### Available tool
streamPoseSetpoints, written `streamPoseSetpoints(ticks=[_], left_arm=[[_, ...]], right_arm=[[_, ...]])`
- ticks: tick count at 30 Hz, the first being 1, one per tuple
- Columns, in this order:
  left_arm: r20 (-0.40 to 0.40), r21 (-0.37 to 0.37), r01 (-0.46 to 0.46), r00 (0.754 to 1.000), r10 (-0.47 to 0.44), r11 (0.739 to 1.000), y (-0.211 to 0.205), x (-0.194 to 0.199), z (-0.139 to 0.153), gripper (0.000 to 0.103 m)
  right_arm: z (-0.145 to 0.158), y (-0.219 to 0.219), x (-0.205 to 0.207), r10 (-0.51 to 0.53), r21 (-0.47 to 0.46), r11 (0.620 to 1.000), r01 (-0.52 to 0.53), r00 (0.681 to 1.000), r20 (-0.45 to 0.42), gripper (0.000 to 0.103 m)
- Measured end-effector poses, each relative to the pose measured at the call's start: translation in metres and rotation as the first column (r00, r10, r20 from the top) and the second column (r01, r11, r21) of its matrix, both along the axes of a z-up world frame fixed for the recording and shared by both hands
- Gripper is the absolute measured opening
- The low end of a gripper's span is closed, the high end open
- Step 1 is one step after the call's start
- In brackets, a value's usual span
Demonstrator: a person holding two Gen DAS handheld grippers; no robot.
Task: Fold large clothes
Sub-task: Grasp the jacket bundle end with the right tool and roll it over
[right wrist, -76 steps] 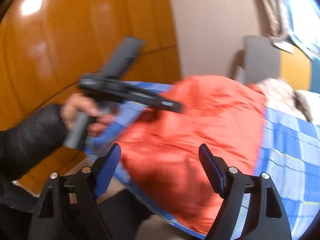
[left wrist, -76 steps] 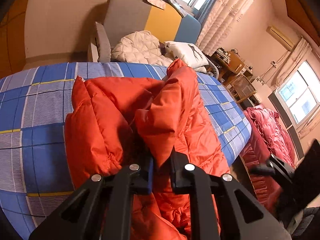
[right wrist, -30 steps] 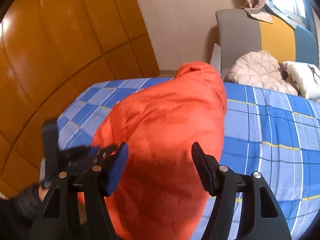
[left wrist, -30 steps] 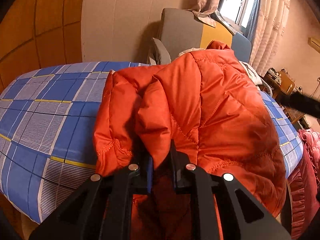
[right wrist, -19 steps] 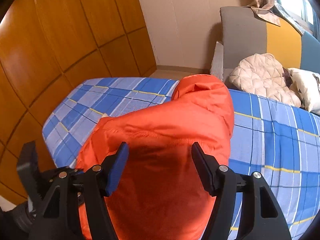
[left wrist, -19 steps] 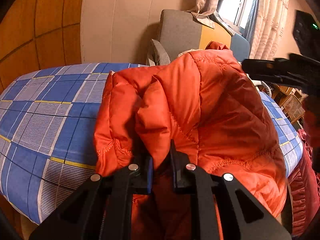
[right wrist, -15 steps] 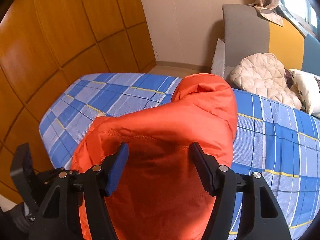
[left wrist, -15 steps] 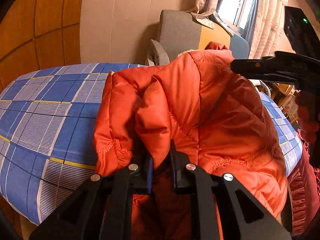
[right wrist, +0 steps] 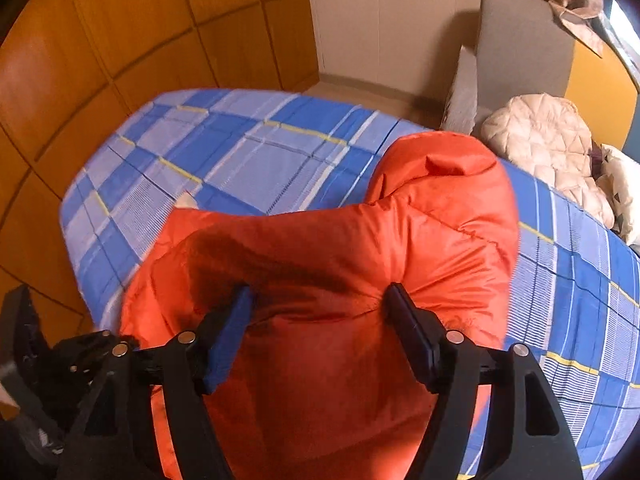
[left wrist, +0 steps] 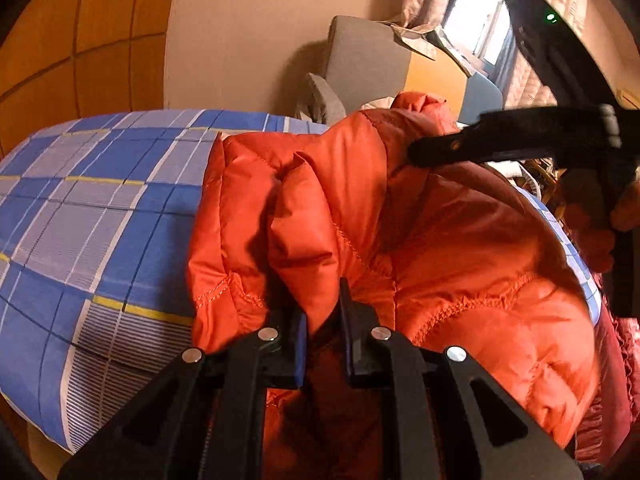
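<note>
Orange jacket (left wrist: 460, 240) lies in a puffed heap on the near edge of the bed (left wrist: 80, 220), part of it hanging over the side. No flat fold visible; judged early, with most of the folding left: spreading, sleeves, final fold.

Left gripper (left wrist: 323, 320): fingers nearly together, pinching a ridge of jacket fabric near a stitched hem. Right gripper (right wrist: 320, 312): fingers spread wide, pressed into the top of the jacket with fabric bulging between them, not yet clamped.

Left view alone shows the right gripper from the side, tip touching the jacket's upper part, and the hand holding it. Right view alone shows the hood (right wrist: 448, 172) rising toward the far side, a cream quilted jacket (right wrist: 540, 140) on the sofa (right wrist: 520, 40), and the left gripper low at the bed corner.
</note>
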State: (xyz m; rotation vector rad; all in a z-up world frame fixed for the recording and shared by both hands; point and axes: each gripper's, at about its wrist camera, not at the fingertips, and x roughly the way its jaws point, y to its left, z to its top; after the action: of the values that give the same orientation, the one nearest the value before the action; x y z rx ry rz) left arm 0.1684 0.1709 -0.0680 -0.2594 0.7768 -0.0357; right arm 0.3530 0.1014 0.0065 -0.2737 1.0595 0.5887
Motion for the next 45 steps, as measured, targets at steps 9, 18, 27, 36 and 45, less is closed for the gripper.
streamPoseSetpoints(ticks=[9,18,27,36,45], left_arm=[[-0.025,0.006,-0.025,0.999,0.025,1.000,0.004,0.003,-0.003,0.013],[-0.018,0.026,-0.048,0.999,0.048,0.999,0.001,-0.001,0.004,0.018],[-0.009,0.047,-0.052,0.999,0.053,0.998,-0.003,-0.004,0.007,0.018],[-0.001,0.065,-0.057,0.998,0.058,0.996,-0.006,-0.008,0.007,0.019],[-0.004,0.063,-0.057,0.998,0.057,0.996,-0.005,-0.007,0.002,0.021]], right_arm=[[-0.004,0.000,-0.007,-0.017,0.006,1.000,0.017,0.999,0.044,0.071],[0.033,-0.054,-0.055,-0.072,0.163,0.985,0.056,0.993,0.095,0.071],[0.009,-0.127,-0.089,-0.179,0.285,0.941,0.184,0.983,-0.046,0.084],[-0.029,-0.150,-0.119,-0.132,0.392,0.898,0.199,0.973,-0.189,0.100],[-0.058,-0.151,-0.125,-0.104,0.428,0.878,0.213,0.959,-0.263,0.100]])
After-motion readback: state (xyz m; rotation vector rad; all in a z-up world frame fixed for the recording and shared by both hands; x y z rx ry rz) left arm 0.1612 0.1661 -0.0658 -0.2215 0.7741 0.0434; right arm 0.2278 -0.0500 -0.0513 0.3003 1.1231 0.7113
